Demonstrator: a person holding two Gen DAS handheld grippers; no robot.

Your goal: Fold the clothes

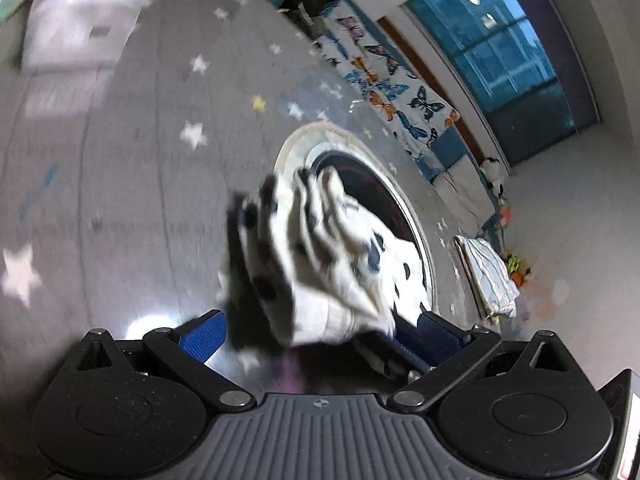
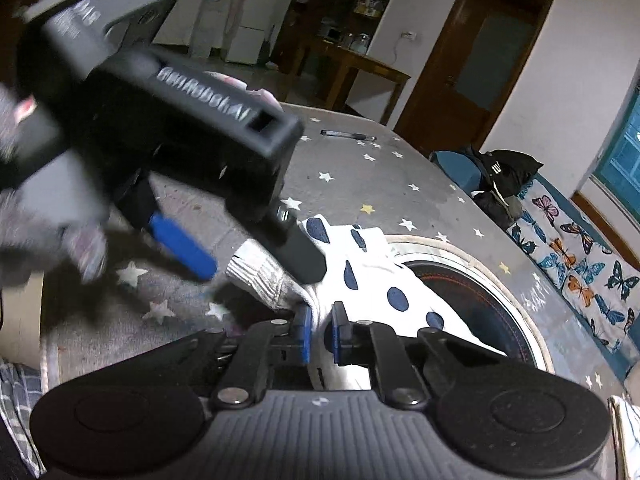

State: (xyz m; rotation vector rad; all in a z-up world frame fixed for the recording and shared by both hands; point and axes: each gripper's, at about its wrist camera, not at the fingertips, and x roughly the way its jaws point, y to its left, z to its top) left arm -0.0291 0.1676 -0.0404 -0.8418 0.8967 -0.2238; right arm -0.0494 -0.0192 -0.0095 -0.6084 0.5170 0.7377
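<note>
Garment: white cloth with dark blue spots [image 2: 384,280], bunched and part-lifted; its lower part drapes over a round mat [image 2: 480,304] on the grey star-print cover [image 2: 400,184].
Garment, look: soft, thick folds stacked near the grippers in the left wrist view [image 1: 320,248]; a grey ribbed cuff or hem [image 2: 260,276] shows at one end. Blurred there, so the garment type cannot be told.
Right gripper [image 2: 318,336]: blue pads drawn close, pinching an edge of the spotted cloth beside the ribbed band. Judged a corner hold, to keep that end fixed while the rest is shaped.
Left gripper [image 1: 320,332]: jaws spread wide, blue pads [image 1: 204,332] well apart, the cloth bundle lying between and over them. Whether anything is gripped cannot be told; it reads as open, either releasing or reaching for a fresh hold.
Left gripper, from the right wrist view [image 2: 192,256]: comes in from upper left, tips at the cloth close to the right one's pinch.
Stage: judged early; cloth is gathered, not flat, no clean fold visible.
Surroundings: a folded striped piece [image 1: 488,276] lies near the cover's edge, well apart; butterfly-print fabric [image 1: 396,92] runs along the far side; a pen [image 2: 348,134] lies on the cover farther off.
</note>
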